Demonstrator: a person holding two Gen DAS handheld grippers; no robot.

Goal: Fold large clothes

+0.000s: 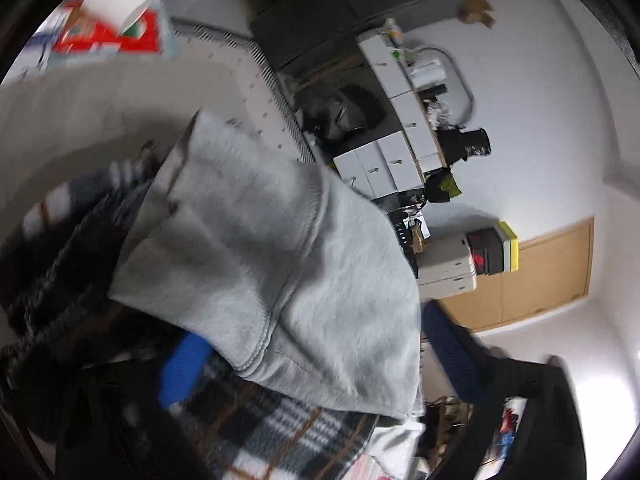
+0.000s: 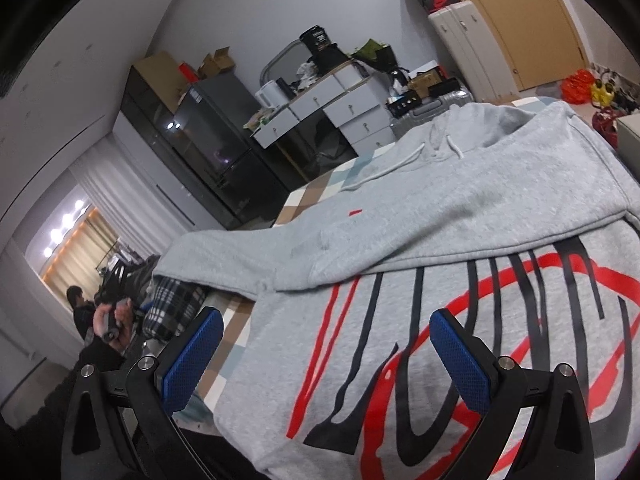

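Lying: grey hoodie (image 2: pixel 400 208) is spreading across the checked bedcover (image 2: pixel 304 196), one sleeve folded over its red-and-black print.
Right gripper (image 2: pixel 326 354): hovering over the print, blue pads wide apart, grasping nothing.
Left gripper (image 1: pixel 320 364): pads apart, grey fabric (image 1: pixel 280 264) draping between them; grip unclear.

A lived-in bedroom in a home. A checked bedspread (image 2: pixel 304 196) covers the bed; at 12 o'clock stands a cluttered white dresser (image 2: pixel 340 108) with a kettle (image 2: pixel 267 94), a dark cabinet (image 2: pixel 192 140) at 11, suitcases (image 2: pixel 468 40) and a wooden door (image 2: pixel 532 24) at 1, curtains (image 2: pixel 76 252) at 9.
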